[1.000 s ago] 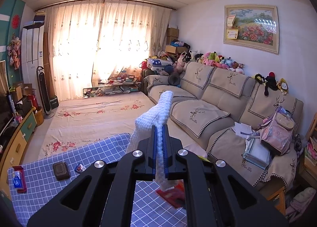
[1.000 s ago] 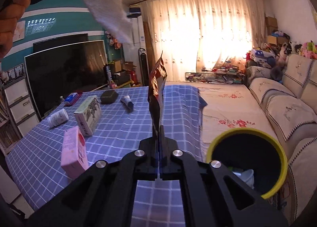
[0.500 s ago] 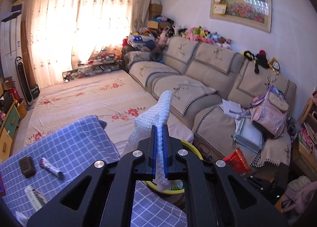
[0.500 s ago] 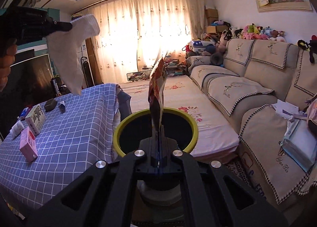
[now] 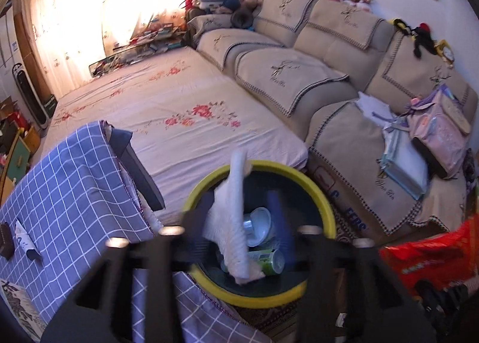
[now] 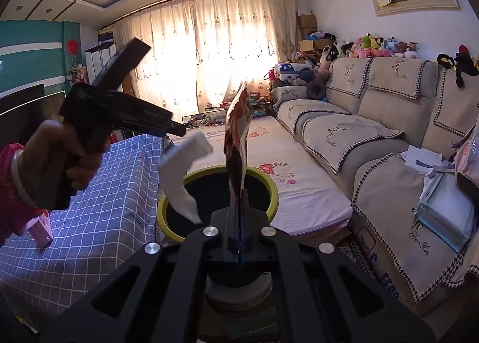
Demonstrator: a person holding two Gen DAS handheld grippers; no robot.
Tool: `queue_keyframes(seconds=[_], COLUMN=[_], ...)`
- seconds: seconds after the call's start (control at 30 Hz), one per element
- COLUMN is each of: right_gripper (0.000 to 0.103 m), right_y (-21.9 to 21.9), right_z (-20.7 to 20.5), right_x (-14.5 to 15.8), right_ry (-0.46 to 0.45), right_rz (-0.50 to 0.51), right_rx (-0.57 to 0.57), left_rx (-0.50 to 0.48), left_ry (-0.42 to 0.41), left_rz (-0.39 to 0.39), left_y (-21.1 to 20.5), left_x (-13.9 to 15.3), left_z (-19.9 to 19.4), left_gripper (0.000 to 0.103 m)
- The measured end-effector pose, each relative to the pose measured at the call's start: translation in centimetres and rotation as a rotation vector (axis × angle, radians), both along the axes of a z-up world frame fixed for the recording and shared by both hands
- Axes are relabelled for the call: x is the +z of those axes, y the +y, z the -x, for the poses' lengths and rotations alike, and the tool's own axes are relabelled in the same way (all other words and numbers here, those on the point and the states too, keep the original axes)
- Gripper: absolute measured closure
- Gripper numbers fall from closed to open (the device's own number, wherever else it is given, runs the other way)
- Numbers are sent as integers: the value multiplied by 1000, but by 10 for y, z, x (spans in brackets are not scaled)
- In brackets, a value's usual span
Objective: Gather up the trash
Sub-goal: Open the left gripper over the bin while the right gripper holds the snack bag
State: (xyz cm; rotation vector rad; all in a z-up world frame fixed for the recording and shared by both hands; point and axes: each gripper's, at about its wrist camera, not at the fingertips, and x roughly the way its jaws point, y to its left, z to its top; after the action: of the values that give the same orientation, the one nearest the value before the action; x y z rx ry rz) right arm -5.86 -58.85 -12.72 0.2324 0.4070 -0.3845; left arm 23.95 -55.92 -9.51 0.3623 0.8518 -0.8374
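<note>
A yellow-rimmed trash bin (image 5: 324, 211) stands on the floor beside the table; a can and a white cup lie inside. My left gripper (image 5: 239, 217) is open above it, its fingers blurred and spread. The white cloth (image 5: 232, 214) hangs loose between them over the bin; in the right wrist view the cloth (image 6: 179, 175) is in the air just below the left gripper (image 6: 176, 132). My right gripper (image 6: 239, 205) is shut on a red snack wrapper (image 6: 238, 133), held upright over the bin (image 6: 269, 187). The wrapper also shows at the left wrist view's right edge (image 5: 431, 256).
A table with a blue checked cloth (image 5: 69, 193) holds small items and a pink box (image 6: 40, 227). A beige sofa (image 5: 329, 79) with a backpack and papers stands to the right. A flowered floor mat (image 5: 167, 109) lies beyond the bin.
My left gripper tilted down over the bin and opened; the white cloth has come free and is dropping. The right gripper still holds the wrapper above the bin.
</note>
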Motion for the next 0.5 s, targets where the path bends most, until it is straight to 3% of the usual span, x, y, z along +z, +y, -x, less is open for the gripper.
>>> queue_keyframes(seconds=[0.03, 0.13, 0.23, 0.37, 0.5], right_gripper=[102, 102, 102, 102, 102], right_y=[1, 3, 7, 13, 25], right_z=[0, 0, -4, -11, -18], right_x=[1, 2, 2, 2, 5], right_ry=[-1, -3, 0, 0, 3], right_rz=[1, 3, 4, 1, 11], right_rx=[0, 7, 21, 47, 73], left_rx=[11, 25, 36, 92, 192], left_ry=[1, 21, 11, -86, -193], left_rz=[-1, 0, 52, 179, 276], left_y=[-2, 2, 40, 101, 174], left_x=[-5, -11, 7, 48, 80], left_z=[-1, -1, 1, 15, 25], left_gripper=[31, 31, 30, 13, 10])
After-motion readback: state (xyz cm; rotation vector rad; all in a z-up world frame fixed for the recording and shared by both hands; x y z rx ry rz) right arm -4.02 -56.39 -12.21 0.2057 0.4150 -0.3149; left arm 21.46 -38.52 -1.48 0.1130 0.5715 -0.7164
